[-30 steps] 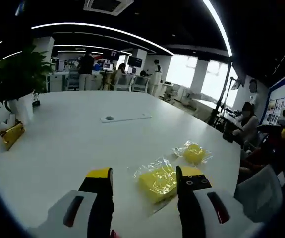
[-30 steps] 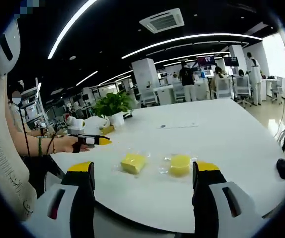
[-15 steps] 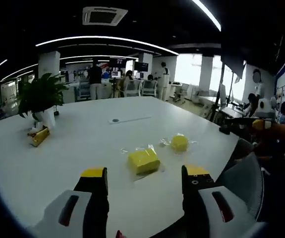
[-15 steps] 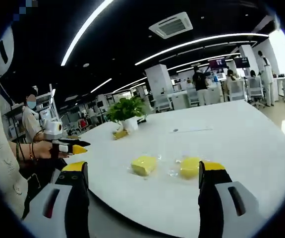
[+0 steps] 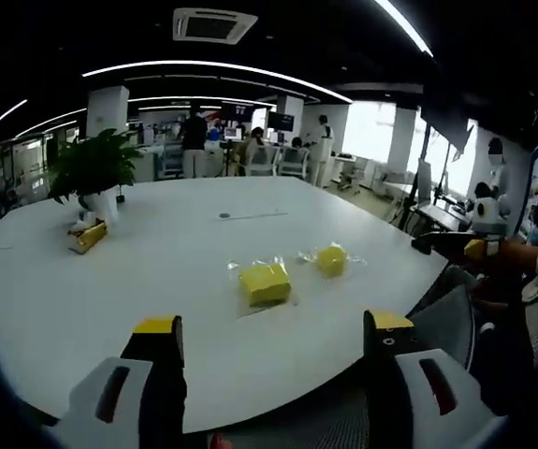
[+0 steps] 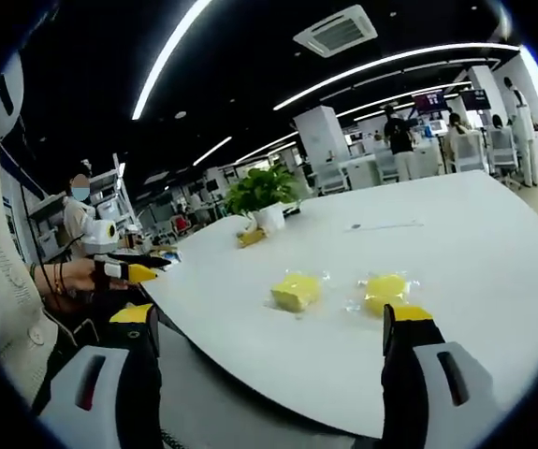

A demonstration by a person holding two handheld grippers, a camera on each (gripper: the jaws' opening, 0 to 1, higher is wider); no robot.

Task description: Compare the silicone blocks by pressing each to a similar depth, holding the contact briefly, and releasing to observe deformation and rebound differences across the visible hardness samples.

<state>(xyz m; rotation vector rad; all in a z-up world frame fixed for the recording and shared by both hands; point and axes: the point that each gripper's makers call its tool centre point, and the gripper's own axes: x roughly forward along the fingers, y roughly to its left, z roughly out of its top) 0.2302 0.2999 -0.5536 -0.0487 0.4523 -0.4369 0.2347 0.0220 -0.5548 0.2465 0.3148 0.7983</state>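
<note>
Two yellow silicone blocks in clear wrappers lie on the white round table (image 5: 109,309). The squarer block (image 5: 265,282) (image 6: 297,291) lies left of the rounder block (image 5: 332,259) (image 6: 385,288). My left gripper (image 5: 273,327) is open and empty, held back beyond the table's near edge, well short of the blocks. My right gripper (image 6: 273,316) is also open and empty, off the table's edge. A hand holds the left gripper (image 6: 133,272) at the left of the right gripper view. At the right of the left gripper view, the right gripper (image 5: 476,249) shows its yellow tip.
A potted plant (image 5: 95,168) (image 6: 264,192) stands at the far side of the table with a small yellow object (image 5: 89,237) beside it. A grey chair back (image 5: 446,323) sits by the table's right edge. People stand and sit at desks far behind.
Both cameras have pulled back from the table, so the blocks now look smaller and farther off. The blocks lie where they were, and both grippers stay open.
</note>
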